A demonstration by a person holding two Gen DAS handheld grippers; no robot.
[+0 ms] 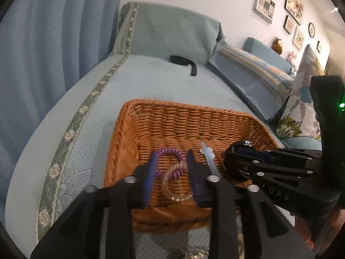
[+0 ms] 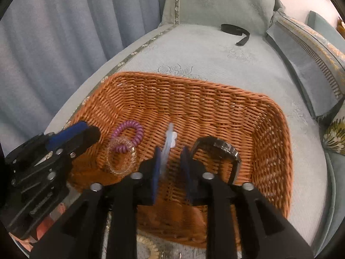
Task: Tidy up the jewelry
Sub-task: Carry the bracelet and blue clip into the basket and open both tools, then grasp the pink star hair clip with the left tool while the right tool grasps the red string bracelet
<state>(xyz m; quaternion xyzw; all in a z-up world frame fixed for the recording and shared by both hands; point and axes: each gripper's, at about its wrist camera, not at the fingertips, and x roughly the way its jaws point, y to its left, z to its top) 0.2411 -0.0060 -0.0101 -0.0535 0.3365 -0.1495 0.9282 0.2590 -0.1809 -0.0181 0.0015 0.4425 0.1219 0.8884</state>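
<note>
**Four pieces in the basket, both grippers hanging above it**

Four items lie on the floor of the wicker basket, which sits on the pale blue bed cover: a purple spiral hair tie, a clear spiral band overlapping it, a translucent hair clip and a dark wristwatch lying to the right.

The left gripper is spread apart and empty above the two coiled bands. The right gripper is likewise parted, holding nothing, with the clip seen between its fingers and the watch just beside its right finger.

My reading: this is the placing step, with pieces already gathered in the basket. A black strap lies well apart near the pillow; whether it belongs to the task I cannot tell. The next move probably calls for lifting clear of the rim without snagging the coils, which look springy and easily caught.
</note>
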